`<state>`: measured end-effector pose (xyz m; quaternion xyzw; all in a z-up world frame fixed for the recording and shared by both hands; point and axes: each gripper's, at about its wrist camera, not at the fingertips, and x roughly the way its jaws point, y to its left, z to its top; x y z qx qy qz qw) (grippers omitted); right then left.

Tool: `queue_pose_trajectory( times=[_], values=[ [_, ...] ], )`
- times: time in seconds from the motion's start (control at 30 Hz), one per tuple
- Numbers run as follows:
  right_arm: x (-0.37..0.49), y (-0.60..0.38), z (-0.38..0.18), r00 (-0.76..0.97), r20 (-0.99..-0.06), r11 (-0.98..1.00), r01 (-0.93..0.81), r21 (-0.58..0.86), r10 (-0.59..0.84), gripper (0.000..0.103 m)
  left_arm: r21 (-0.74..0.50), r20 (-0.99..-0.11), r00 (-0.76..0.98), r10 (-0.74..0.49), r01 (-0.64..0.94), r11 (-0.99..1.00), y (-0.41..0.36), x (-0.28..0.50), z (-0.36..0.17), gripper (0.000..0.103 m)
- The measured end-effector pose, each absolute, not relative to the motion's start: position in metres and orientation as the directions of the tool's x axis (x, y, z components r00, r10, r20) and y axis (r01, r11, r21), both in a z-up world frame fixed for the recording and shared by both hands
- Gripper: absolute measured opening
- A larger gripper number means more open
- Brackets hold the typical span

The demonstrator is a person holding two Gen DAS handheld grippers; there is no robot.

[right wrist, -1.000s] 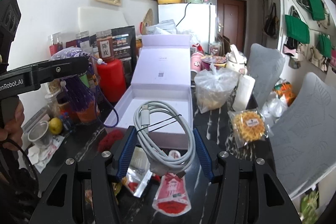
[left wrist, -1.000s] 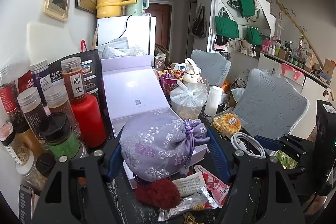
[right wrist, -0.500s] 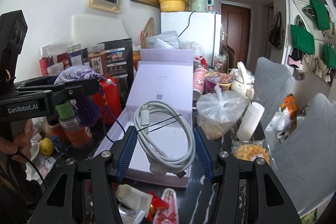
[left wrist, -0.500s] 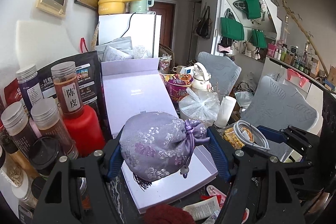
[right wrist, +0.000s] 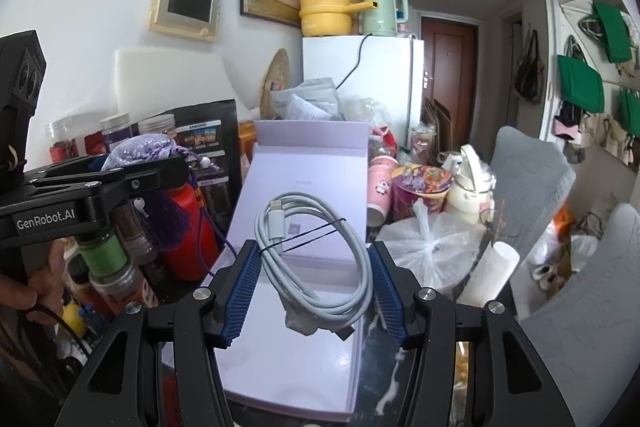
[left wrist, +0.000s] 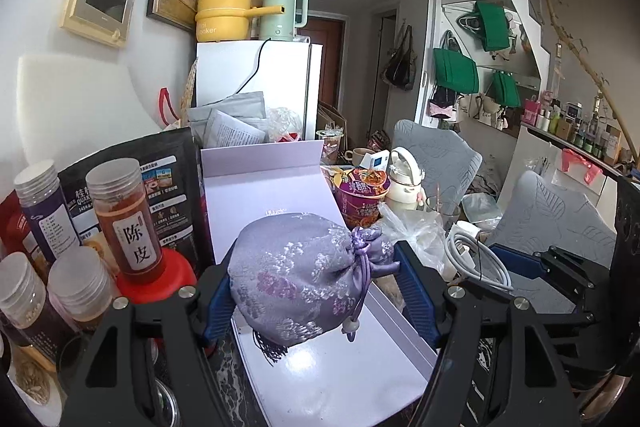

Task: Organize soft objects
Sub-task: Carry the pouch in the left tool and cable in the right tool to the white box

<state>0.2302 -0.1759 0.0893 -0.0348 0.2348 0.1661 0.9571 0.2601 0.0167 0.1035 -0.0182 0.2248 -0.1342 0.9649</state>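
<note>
Lilac embroidered drawstring pouch clamped between left gripper pads, held above open pale-lavender cardboard box. Coiled white charging cable pinched in right gripper, held over same box.

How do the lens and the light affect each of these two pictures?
Left wrist view: fisheye bends the fridge and walls, corners go black, glare whitens the floor of the box, pouch sharp. Right wrist view: the same curved edges, even light, cable sharp.
</note>
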Motion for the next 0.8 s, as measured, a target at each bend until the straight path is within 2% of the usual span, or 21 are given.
queue_pose_trajectory(
  times=[0.27,0.5,0.8],
  values=[
    [0.262,-0.167,0.083,0.828,-0.469,0.942,-0.334,0.03,0.308,0.055,-0.09,-0.441,0.864,-0.242,0.225,0.97,0.02,0.29,0.093,0.072],
    [0.285,-0.16,0.06,0.813,-0.499,0.943,-0.33,0.033,0.302,0.055,-0.057,-0.525,0.825,-0.21,0.212,0.976,0.017,0.317,0.056,0.072],
    [0.307,-0.16,0.034,0.772,-0.58,0.953,-0.303,0.021,0.258,0.055,-0.05,-0.598,0.779,-0.188,0.198,0.979,0.013,0.342,0.028,0.072]
  ],
)
